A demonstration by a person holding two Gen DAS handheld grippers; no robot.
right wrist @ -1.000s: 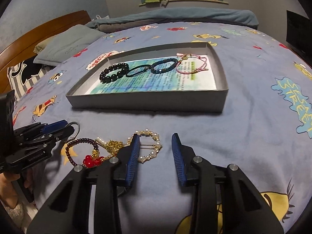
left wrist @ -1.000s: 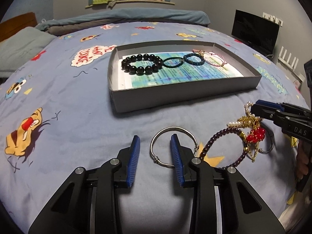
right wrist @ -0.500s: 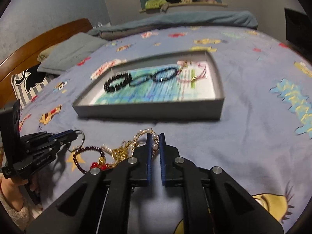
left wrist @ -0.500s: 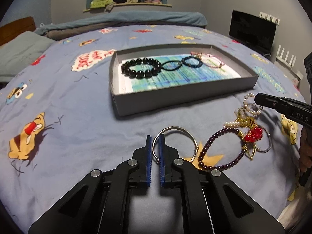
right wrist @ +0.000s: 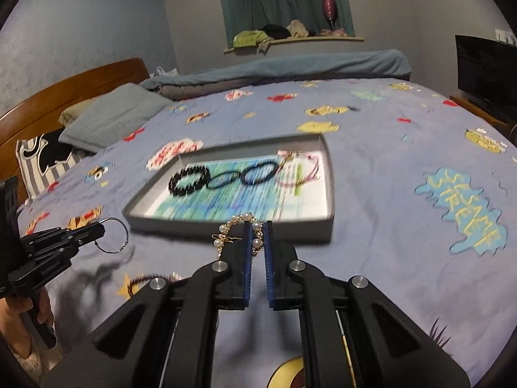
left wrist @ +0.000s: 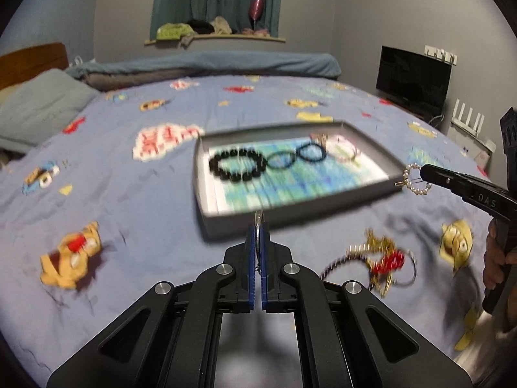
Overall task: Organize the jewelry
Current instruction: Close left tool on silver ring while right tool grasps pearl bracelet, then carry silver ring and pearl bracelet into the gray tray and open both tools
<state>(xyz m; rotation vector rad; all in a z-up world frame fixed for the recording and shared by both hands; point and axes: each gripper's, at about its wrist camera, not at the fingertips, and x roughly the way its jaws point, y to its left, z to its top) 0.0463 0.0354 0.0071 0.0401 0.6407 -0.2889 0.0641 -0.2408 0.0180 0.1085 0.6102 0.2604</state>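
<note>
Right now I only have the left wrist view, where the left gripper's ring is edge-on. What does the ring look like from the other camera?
Observer: In the right wrist view, the silver ring hangs from the left gripper as a full open hoop, clear of the bedspread.
Operator: Is the right gripper properly on the pearl piece?
Observer: The right gripper pads pinch one side of the pearl ring.
Operator: Anything beside the bed?
Observer: A striped cushion by the headboard.

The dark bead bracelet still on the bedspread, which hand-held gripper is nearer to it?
Left. The left hand-held gripper is just beside the bracelet, holding a silver ring; the right is farther.
</note>
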